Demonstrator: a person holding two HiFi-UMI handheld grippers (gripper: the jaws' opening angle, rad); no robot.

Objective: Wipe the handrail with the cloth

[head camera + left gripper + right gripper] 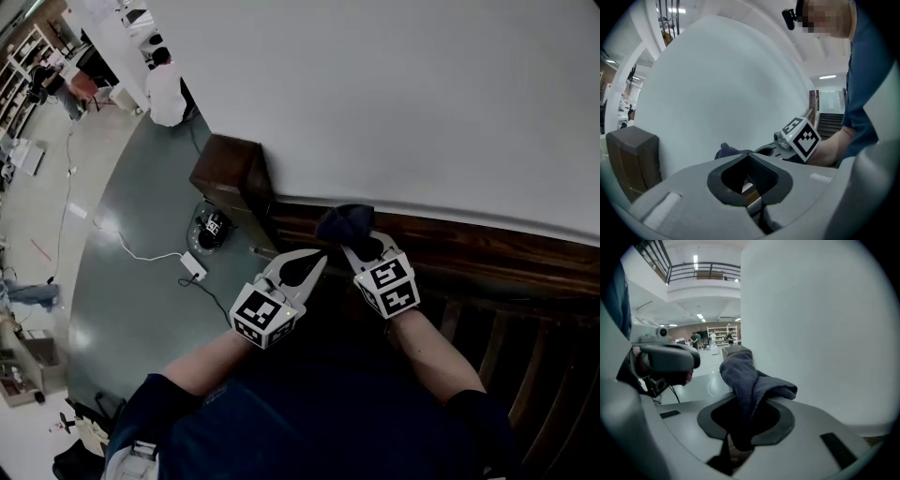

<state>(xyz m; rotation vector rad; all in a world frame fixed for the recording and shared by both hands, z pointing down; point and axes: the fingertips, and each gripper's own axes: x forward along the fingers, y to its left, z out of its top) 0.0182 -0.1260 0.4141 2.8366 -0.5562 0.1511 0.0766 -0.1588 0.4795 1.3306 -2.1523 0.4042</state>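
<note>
Backed by a broad white wall (422, 94) and resting on the dark wooden handrail (487, 246), near its newel post (230, 169); clamped in the right tongs (361, 242), a dark blue cloth (345, 223) bunched on the rail's top; closed on nothing just beside it, the left tongs (314, 262). Likely to fail by wiping with only a small wad, by dragging the fabric out of the pinch, or by scraping the tongs on wood. Hard to tell how much cloth meets the rail; cut off at the right edge, the rail's run; dim below, the balusters (452, 321).
</note>
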